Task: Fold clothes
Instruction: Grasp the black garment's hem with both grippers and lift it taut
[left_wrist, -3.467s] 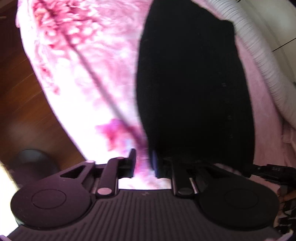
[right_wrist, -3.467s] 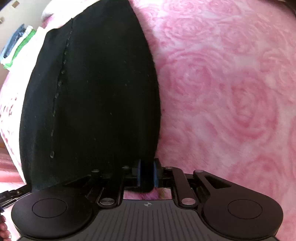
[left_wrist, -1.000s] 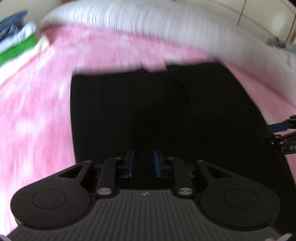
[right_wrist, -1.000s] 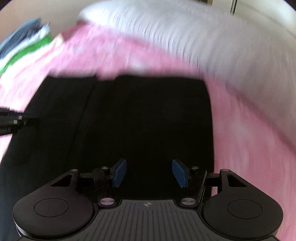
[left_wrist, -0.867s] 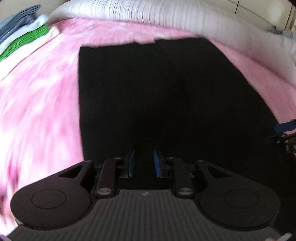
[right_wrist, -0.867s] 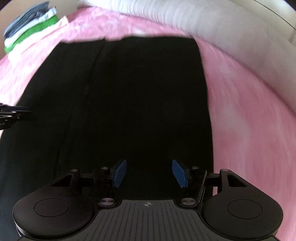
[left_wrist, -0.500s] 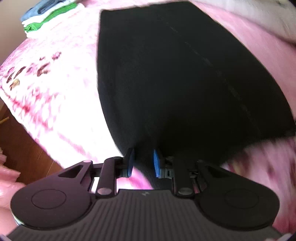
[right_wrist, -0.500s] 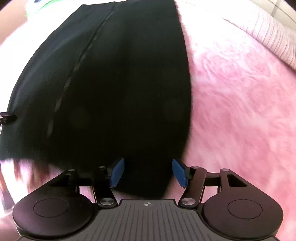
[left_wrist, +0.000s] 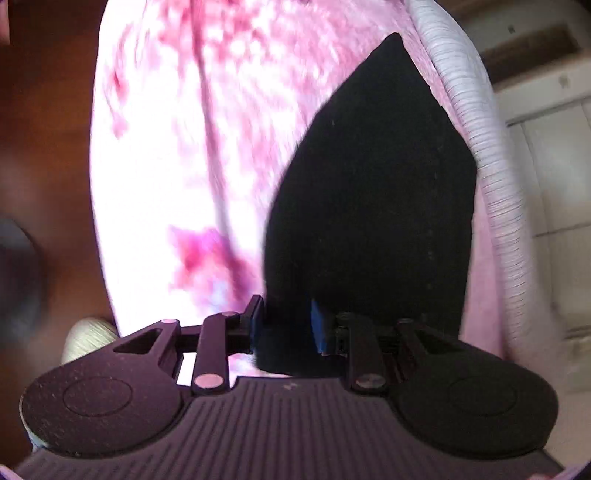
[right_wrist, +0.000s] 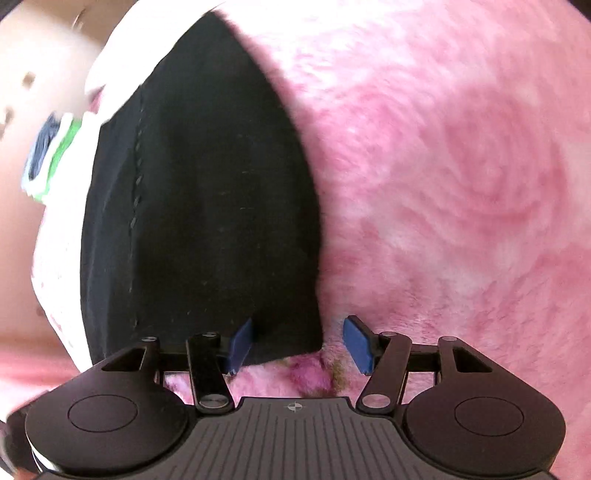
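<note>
Black garment (left_wrist: 373, 206) corner sits between narrow left gripper (left_wrist: 284, 325) pads, contact unclear; right gripper (right_wrist: 299, 343) spread wide. Uneven lift risked, crease skewed on pink blanket (right_wrist: 461, 166).

pink blanket (right_wrist: 461, 184) bare beside black garment (right_wrist: 207, 206)

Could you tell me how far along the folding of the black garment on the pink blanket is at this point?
Done: the black garment lies flat as a narrow panel on the pink blanket, apparently folded lengthwise. In hand: the left gripper has a near corner between its fingers, while the right gripper is open around the other corner. Left: probably closing the right gripper and folding the near end over.
</note>
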